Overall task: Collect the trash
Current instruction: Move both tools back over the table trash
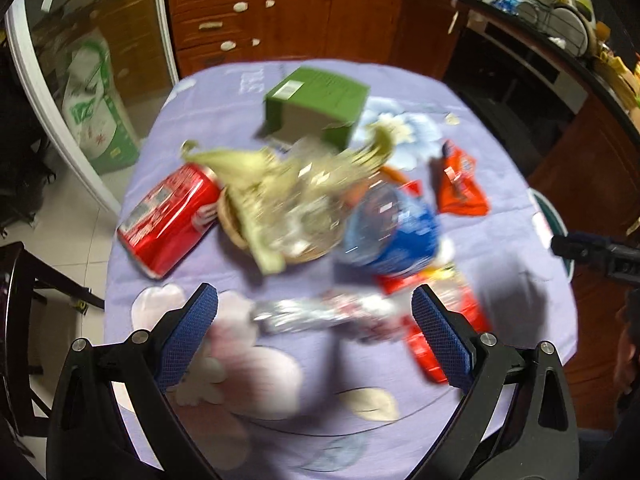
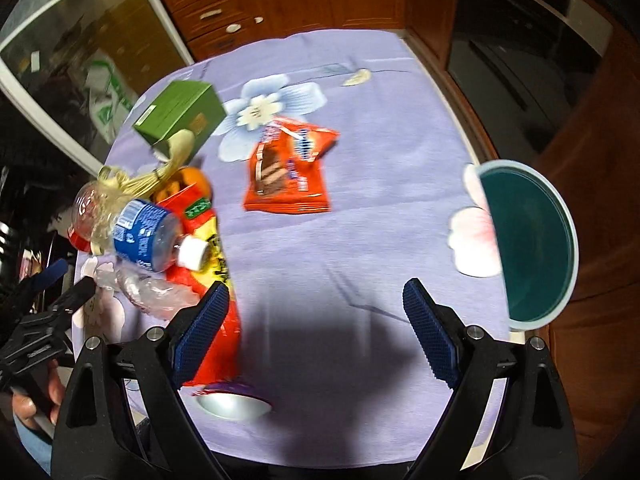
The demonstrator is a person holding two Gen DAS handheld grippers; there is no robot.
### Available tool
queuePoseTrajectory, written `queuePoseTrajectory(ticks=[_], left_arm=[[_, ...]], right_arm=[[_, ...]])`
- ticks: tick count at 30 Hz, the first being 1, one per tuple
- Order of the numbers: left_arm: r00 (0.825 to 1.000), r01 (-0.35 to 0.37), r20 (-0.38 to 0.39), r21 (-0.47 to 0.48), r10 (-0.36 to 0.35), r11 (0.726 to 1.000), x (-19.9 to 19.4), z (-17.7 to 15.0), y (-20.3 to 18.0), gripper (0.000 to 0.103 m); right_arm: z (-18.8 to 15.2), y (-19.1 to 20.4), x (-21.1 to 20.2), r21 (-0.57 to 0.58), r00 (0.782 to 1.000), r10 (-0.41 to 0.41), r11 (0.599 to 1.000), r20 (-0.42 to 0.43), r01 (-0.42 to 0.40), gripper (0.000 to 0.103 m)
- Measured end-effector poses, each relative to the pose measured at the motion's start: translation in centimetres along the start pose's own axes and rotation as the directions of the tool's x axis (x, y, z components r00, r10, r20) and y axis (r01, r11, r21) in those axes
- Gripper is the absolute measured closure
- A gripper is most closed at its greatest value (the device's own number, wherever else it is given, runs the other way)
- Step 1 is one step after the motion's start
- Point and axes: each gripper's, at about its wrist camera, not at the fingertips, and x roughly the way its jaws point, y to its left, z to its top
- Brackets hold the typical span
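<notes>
Trash lies on a purple flowered tablecloth (image 1: 500, 248): a green box (image 1: 320, 100), a red can (image 1: 170, 216), a banana peel (image 1: 256, 184) over clear plastic, a blue-labelled bottle (image 1: 394, 232), an orange wrapper (image 1: 460, 184), a red snack bag (image 1: 432, 336) and a crumpled silver wrapper (image 1: 320, 314). My left gripper (image 1: 314, 332) is open, its pads straddling the silver wrapper. My right gripper (image 2: 316, 334) is open and empty over bare cloth, with the red bag (image 2: 212, 280) by its left finger. The orange wrapper (image 2: 288, 172), the bottle (image 2: 148, 236) and the box (image 2: 180, 114) lie ahead.
A teal bin (image 2: 532, 240) stands at the table's right edge. Wooden cabinets (image 1: 288, 12) and a counter with a dish rack (image 1: 560, 20) lie beyond. A green-white sack (image 1: 100, 104) and a dark chair (image 1: 24, 320) stand at the left. A silver can end (image 2: 232, 402) lies near the right gripper.
</notes>
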Motion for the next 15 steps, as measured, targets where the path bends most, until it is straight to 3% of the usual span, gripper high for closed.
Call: queuePoseTrajectory(ticks=[3,11,15], left_arm=[[1.0,-0.005,-0.014,0.058,0.006,0.998,1.2,-0.6,0.7,0.005],[0.991,0.125,-0.061,0.186,-0.115,0.975,3.4,-1.5,-0.4,0.005],[0.982,0.177,-0.098,0.213,-0.159,0.961,3.5,-2.6,-1.4,0.018]], right_arm=[[0.0,0.9,0.7,0.001,1.0,0.0,1.0,-0.02,0.0,0.018],[-0.1,2.0,1.9,0.007,0.998,-0.02,1.0,-0.057,0.02,0.018],[0.1,2.2,2.0,0.01,0.998,-0.021,1.0,-0.058,0.022,0.018]])
